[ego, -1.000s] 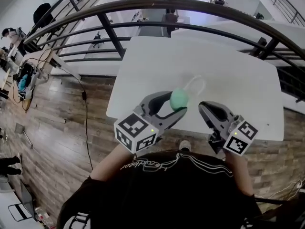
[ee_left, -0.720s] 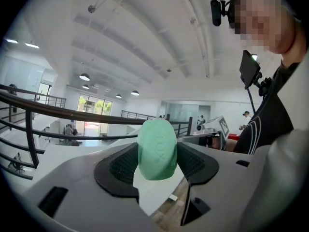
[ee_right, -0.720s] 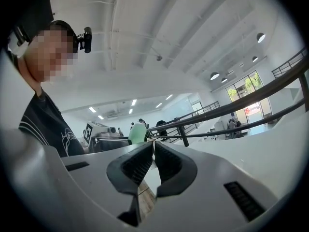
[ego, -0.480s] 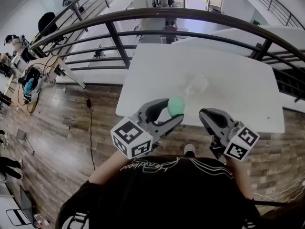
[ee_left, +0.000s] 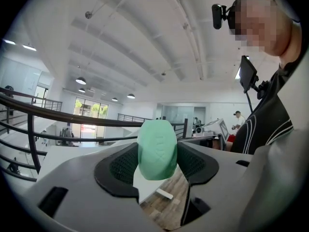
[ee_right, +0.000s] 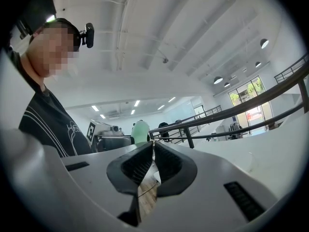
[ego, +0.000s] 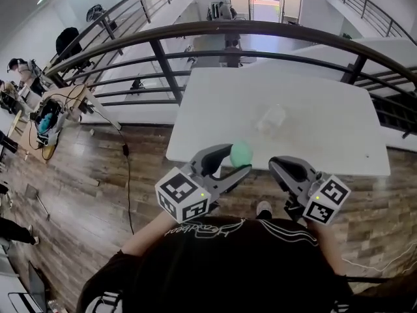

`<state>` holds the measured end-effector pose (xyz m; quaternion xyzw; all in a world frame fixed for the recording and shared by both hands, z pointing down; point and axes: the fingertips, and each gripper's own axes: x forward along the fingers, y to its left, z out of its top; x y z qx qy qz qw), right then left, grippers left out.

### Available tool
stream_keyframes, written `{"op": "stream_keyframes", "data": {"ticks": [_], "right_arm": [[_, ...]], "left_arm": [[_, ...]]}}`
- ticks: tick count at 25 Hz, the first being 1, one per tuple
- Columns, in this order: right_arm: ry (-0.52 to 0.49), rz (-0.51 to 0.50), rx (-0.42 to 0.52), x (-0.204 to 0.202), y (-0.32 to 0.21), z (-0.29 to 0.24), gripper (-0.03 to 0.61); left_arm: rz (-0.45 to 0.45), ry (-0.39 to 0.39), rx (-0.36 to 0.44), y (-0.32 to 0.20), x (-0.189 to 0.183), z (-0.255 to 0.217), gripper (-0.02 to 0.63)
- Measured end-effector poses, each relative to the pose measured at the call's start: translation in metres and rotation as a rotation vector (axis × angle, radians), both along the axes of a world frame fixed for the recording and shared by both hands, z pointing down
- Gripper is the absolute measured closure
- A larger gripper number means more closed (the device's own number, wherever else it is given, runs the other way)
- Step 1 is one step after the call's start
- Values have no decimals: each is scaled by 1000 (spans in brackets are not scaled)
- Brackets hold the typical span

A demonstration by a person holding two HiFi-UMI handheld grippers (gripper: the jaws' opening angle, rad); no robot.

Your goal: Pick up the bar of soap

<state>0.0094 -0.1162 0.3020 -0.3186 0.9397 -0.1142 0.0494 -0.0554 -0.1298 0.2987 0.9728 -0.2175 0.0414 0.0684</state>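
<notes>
A pale green oval bar of soap [ego: 241, 153] is clamped between the tips of my left gripper [ego: 238, 158], held in the air over the near edge of the white table [ego: 313, 90]. In the left gripper view the soap [ee_left: 157, 149] stands on end between the two dark pads, tilted upward toward the ceiling. My right gripper [ego: 279, 163] hovers to the right of it, its jaws pressed together with nothing between them [ee_right: 153, 151]. From the right gripper view the soap [ee_right: 140, 132] shows small beyond the jaws.
A clear plastic wrapper [ego: 271, 118] lies on the table's middle. A dark metal railing [ego: 228, 30] curves behind the table, with a drop to a lower floor beyond. Wooden flooring [ego: 98, 175] lies left, with a cluttered desk [ego: 39, 113] at far left.
The left gripper has drawn the soap back toward the body and off the table's near edge. The right gripper has stayed shut beside it. The head view has tilted a little.
</notes>
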Motion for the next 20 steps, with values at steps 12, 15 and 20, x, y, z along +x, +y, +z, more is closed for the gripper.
{"op": "stream_keyframes", "data": {"ticks": [12, 15, 20], "right_arm": [[-5, 30, -26, 0, 11, 5, 560], [15, 30, -28, 0, 14, 6, 561], [18, 36, -32, 2, 19, 4, 561]], "left_arm": [[36, 15, -13, 10, 4, 6, 357], [46, 18, -15, 12, 8, 5, 357], [64, 20, -16, 19, 12, 3, 357]]}}
